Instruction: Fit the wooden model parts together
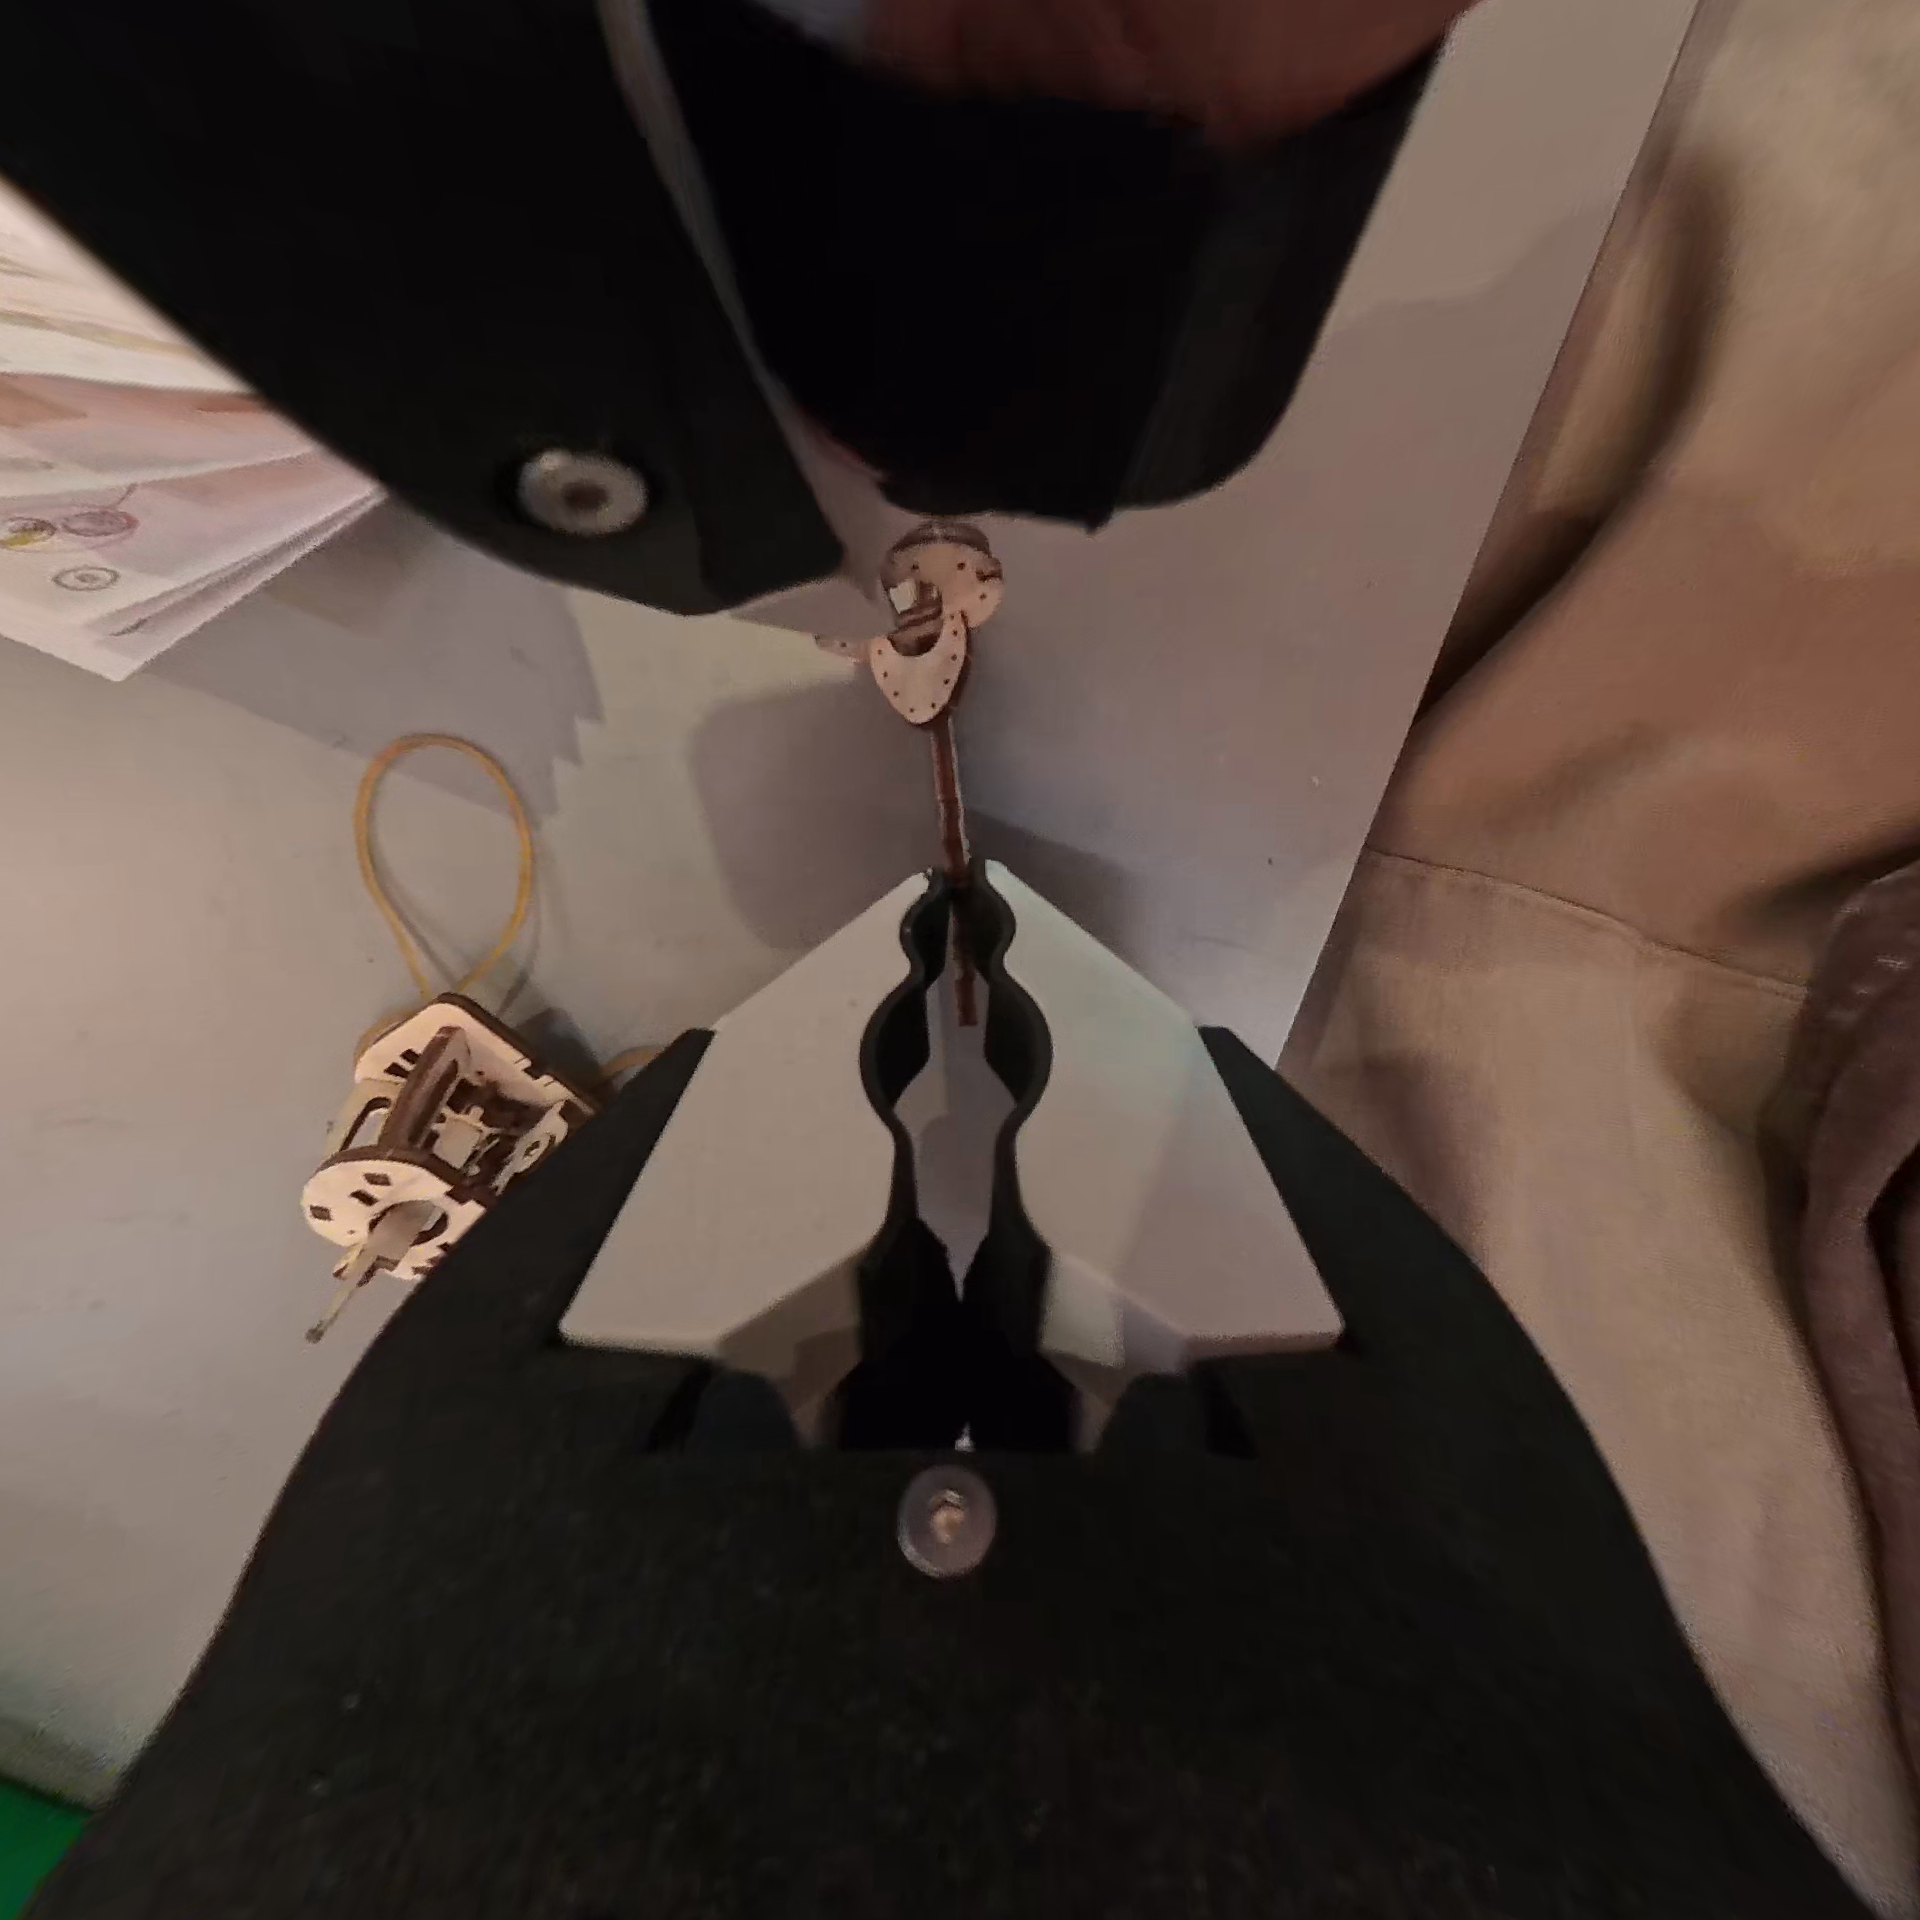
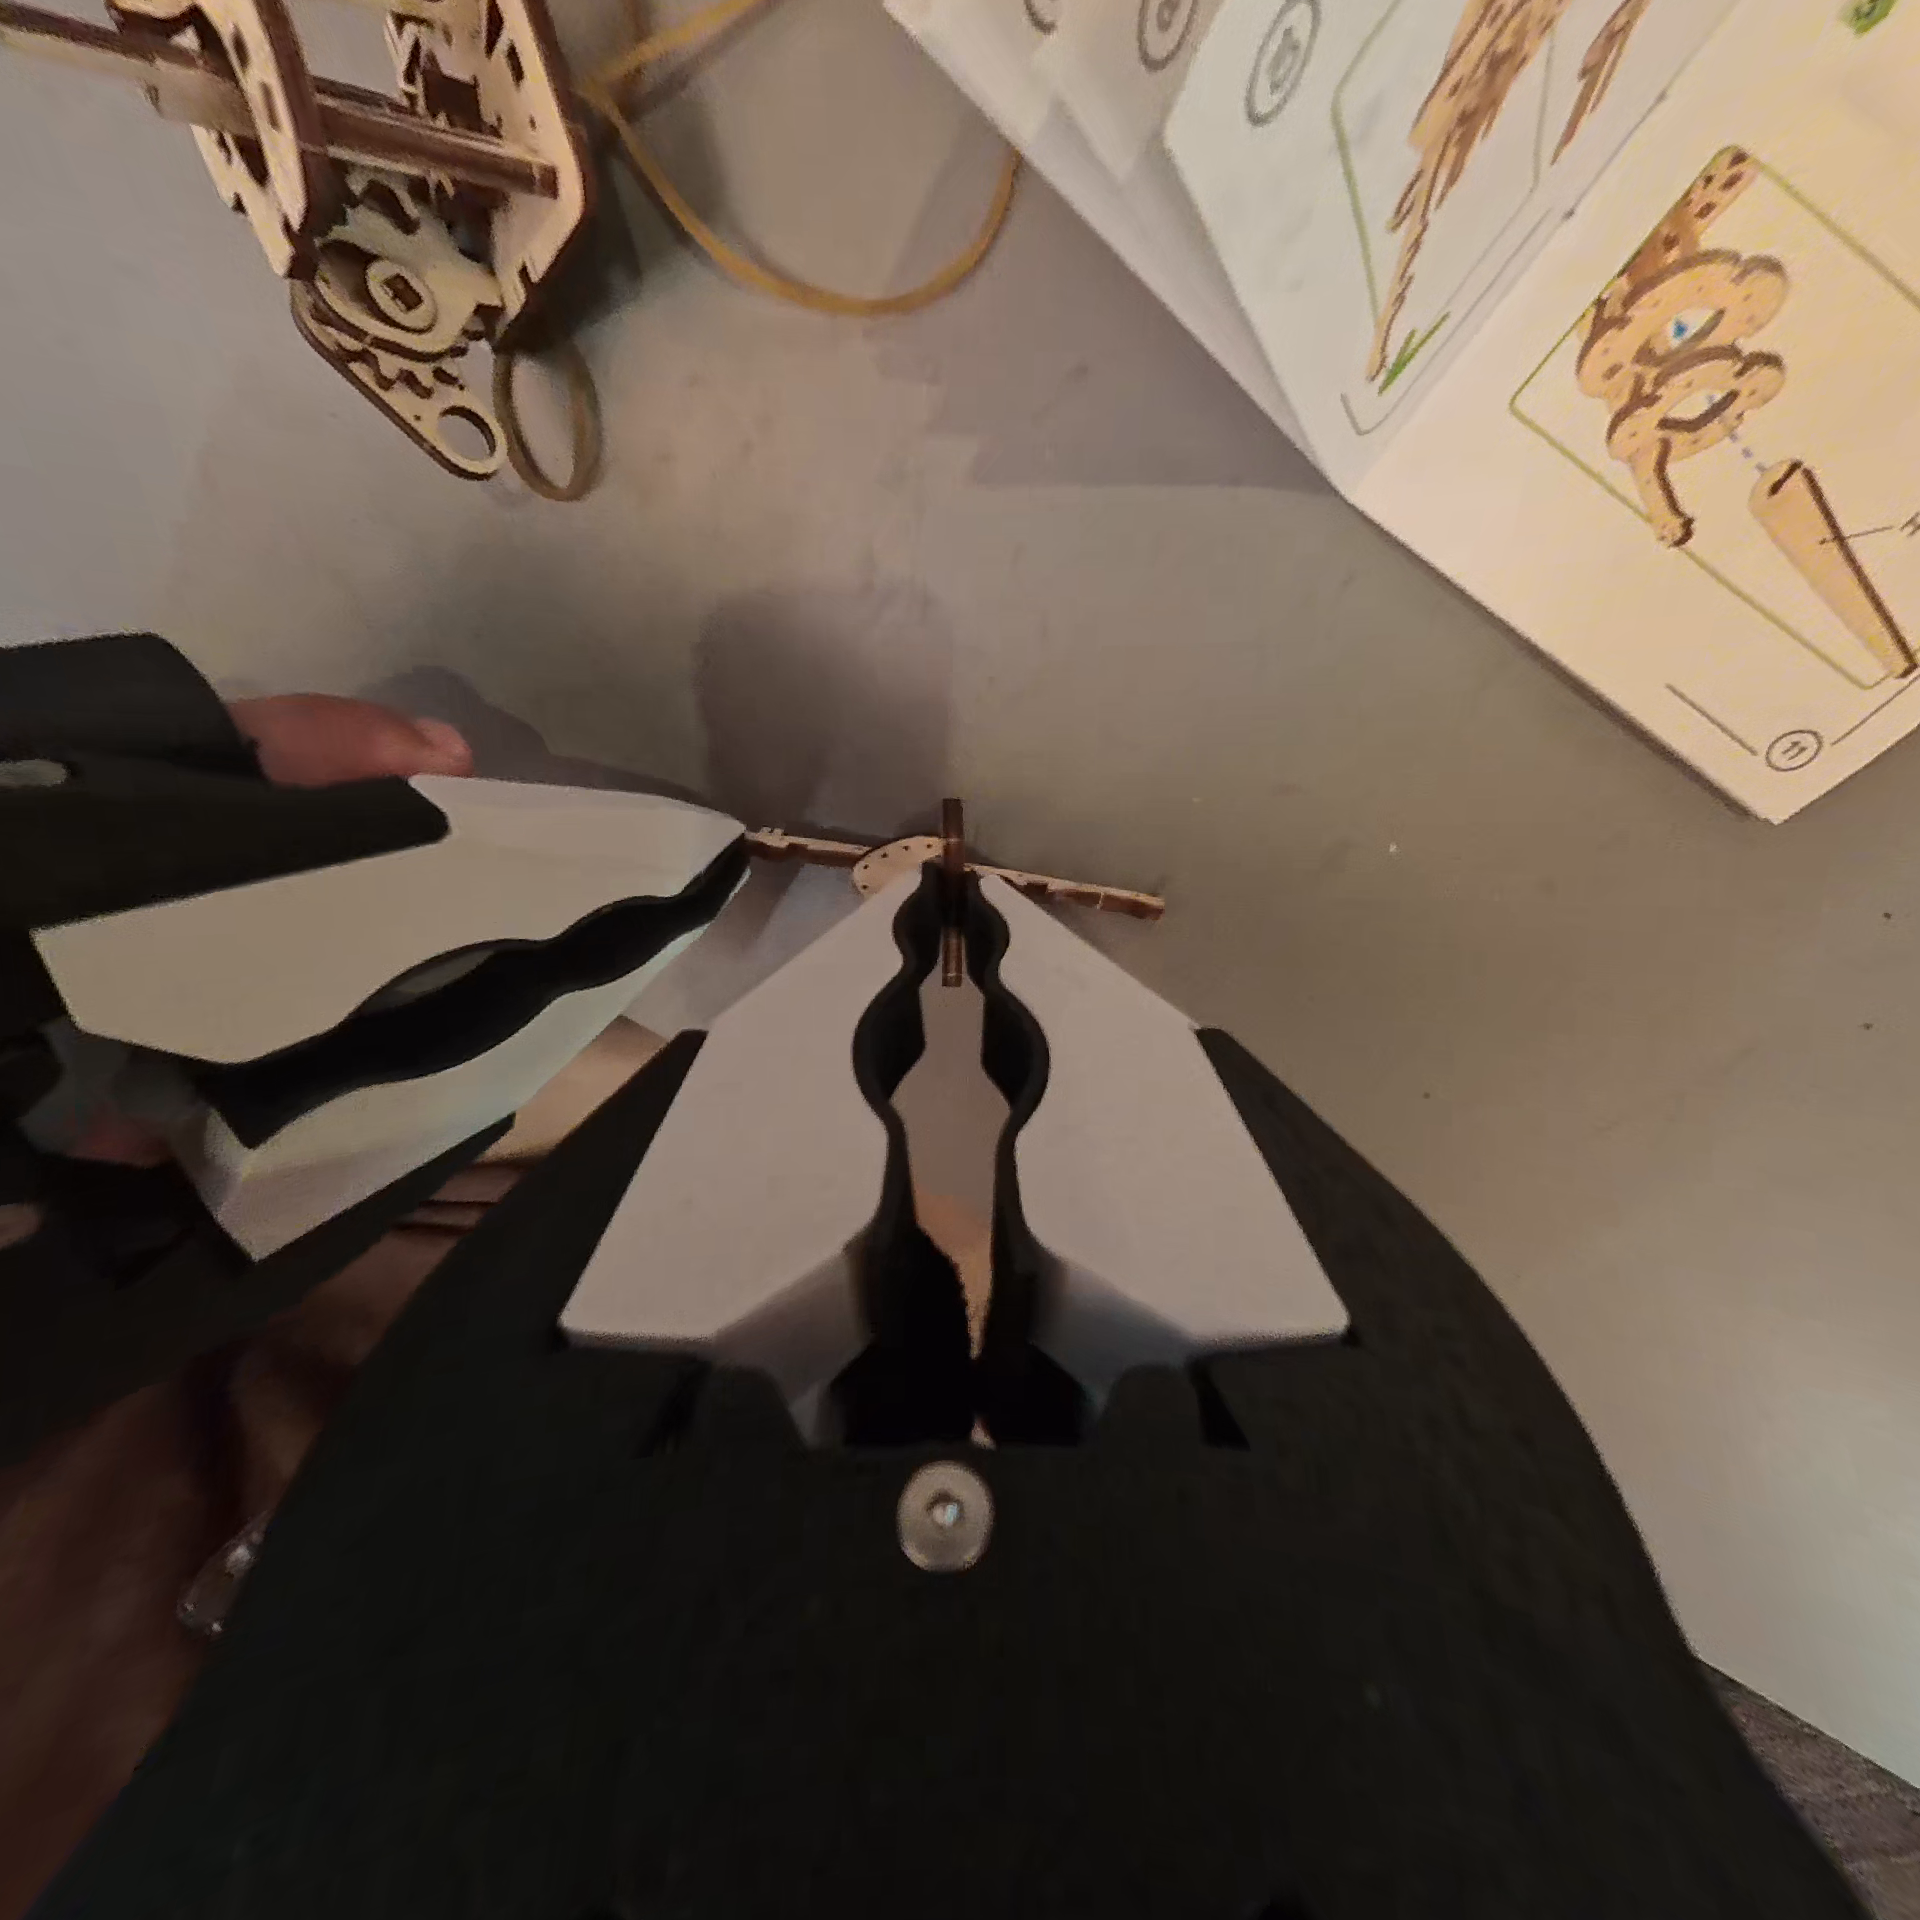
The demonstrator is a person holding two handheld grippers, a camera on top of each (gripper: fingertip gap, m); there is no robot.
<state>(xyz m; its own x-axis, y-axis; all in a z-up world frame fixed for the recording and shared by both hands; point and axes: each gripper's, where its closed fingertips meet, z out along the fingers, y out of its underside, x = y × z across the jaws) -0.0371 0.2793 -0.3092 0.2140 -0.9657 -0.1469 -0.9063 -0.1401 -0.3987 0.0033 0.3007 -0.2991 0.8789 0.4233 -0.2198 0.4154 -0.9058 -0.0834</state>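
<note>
Pinching a thin wooden strip (image 1: 951, 800) in the left tool (image 1: 954, 883), a crosswise piece (image 2: 951, 831) in the right tool (image 2: 951, 883); joined loosely, larger model (image 1: 436, 1132) left waiting.

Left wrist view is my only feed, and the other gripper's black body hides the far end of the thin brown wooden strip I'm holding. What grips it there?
Observer: The right gripper is shut on a small dark wooden crosspiece standing across the thin brown wooden strip.
Operator: Does the strip end at that crosspiece?
Observer: No. It runs on past it, away from your left gripper, to a notched free tip.
</note>
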